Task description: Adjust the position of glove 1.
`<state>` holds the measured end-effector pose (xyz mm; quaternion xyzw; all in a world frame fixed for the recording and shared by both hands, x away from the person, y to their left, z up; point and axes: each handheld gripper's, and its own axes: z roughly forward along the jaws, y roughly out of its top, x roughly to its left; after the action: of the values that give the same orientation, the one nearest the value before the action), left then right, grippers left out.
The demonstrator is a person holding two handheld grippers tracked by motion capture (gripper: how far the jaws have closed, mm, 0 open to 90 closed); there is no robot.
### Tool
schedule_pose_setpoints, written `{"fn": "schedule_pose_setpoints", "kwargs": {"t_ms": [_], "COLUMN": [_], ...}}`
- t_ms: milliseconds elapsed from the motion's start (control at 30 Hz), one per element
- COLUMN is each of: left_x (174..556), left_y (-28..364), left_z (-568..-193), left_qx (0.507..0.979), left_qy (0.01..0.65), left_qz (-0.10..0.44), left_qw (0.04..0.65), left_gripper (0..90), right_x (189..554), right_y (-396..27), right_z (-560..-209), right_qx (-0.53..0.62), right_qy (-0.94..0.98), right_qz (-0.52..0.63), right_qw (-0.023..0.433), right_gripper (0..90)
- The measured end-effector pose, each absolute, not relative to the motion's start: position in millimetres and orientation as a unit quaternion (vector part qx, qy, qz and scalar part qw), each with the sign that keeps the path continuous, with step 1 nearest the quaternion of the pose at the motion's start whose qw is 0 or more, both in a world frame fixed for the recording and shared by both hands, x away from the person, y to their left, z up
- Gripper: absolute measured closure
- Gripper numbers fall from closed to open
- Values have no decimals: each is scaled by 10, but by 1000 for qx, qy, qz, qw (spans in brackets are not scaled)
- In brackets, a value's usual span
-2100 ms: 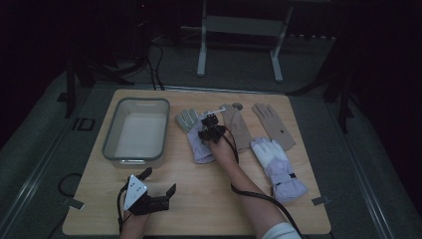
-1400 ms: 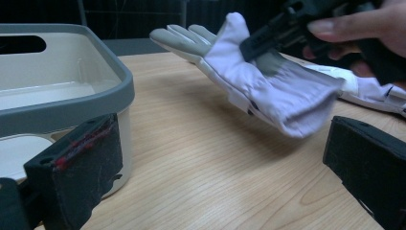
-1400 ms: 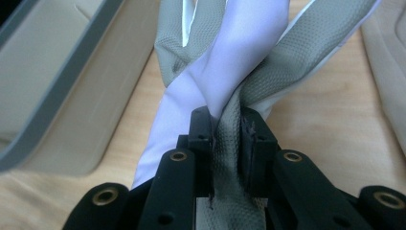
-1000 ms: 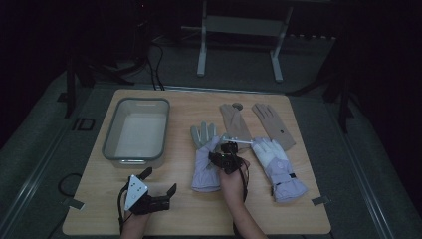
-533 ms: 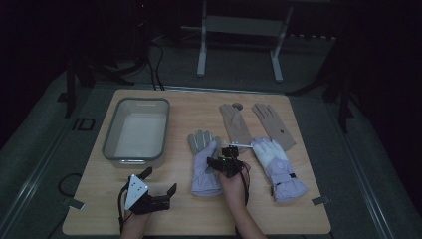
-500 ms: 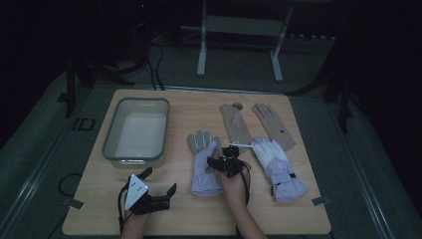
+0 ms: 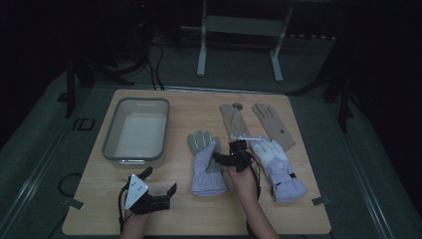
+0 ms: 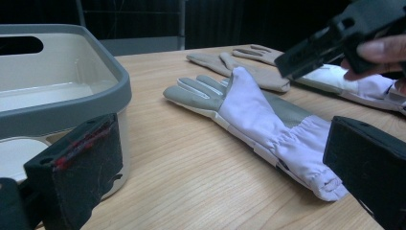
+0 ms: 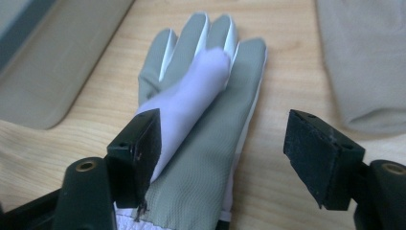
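— Two seconds back, where was the lavender glove [image 7: 206,167]?
— Farther up the wooden table [image 7: 164,199], beside the tan gloves [image 7: 259,122], with the right gripper [image 7: 234,157] clamped on it. Since then it has been dragged toward the person and now lies palm up in the middle of the board, between the grey bin [image 7: 137,132] and the white glove [image 7: 276,167], touching neither.
— And the grip?
— Gone. The right gripper's jaws have just been opening; in the right gripper view they stand wide to either side of the lavender glove [image 9: 201,124], pads clear of the cloth, so the glove is released and resting on the wood.
— Flat?
— Not quite. Its thumb is folded across the grey palm.
— What about the other hand?
— The left gripper [image 7: 149,196] has kept its place at the near edge, jaws parted and empty, looking at the bin [image 8: 57,91] and glove [image 8: 253,120].
— So what follows from that?
— Judging by the layout, the lavender glove now sits next to its white partner, so the move looks finished; the pair may next be matched or dropped into the bin.
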<state>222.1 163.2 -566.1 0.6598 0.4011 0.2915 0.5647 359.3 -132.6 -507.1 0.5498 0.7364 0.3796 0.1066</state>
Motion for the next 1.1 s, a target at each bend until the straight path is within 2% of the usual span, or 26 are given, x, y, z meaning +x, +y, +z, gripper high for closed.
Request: {"fn": "schedule_pose_setpoints", "kwargs": {"t_ms": [33, 133, 200, 300, 567, 767, 867, 967, 1100], "left_x": [2223, 2224, 2226, 2227, 2237, 2232, 2243, 2244, 2244], "left_y": [1631, 1630, 1627, 1629, 1629, 1630, 1636, 1633, 1624], "left_z": [-5662, -5664, -5664, -5665, -5672, -5671, -5677, -5678, -5679], "left_qx": [660, 661, 661, 661, 661, 662, 660, 661, 662], "left_qy": [401, 400, 400, 401, 403, 403, 407, 406, 407], "left_qz": [291, 290, 290, 289, 285, 282, 281, 282, 283], "left_qw": [565, 564, 565, 565, 565, 565, 565, 565, 563], "left_gripper": [3, 3, 3, 3, 2, 2, 2, 3, 3], "right_x": [3601, 3630, 3637, 3666, 3698, 3675, 3675, 3683, 3695], "right_y": [-1341, -1419, -1455, -1571, -2027, -2251, -2512, -2622, -2842], "right_z": [-5049, -4956, -4893, -4776, -4536, -4508, -4509, -4516, -4546], "right_qx": [548, 519, 507, 504, 475, 454, 438, 429, 427], "right_qy": [736, 753, 763, 757, 775, 782, 794, 802, 807], "right_qz": [383, 387, 378, 396, 380, 380, 369, 363, 361], "right_qw": [109, 115, 135, 128, 169, 193, 201, 201, 192], "right_gripper": [197, 136, 137, 139, 156, 167, 166, 141, 150]}}
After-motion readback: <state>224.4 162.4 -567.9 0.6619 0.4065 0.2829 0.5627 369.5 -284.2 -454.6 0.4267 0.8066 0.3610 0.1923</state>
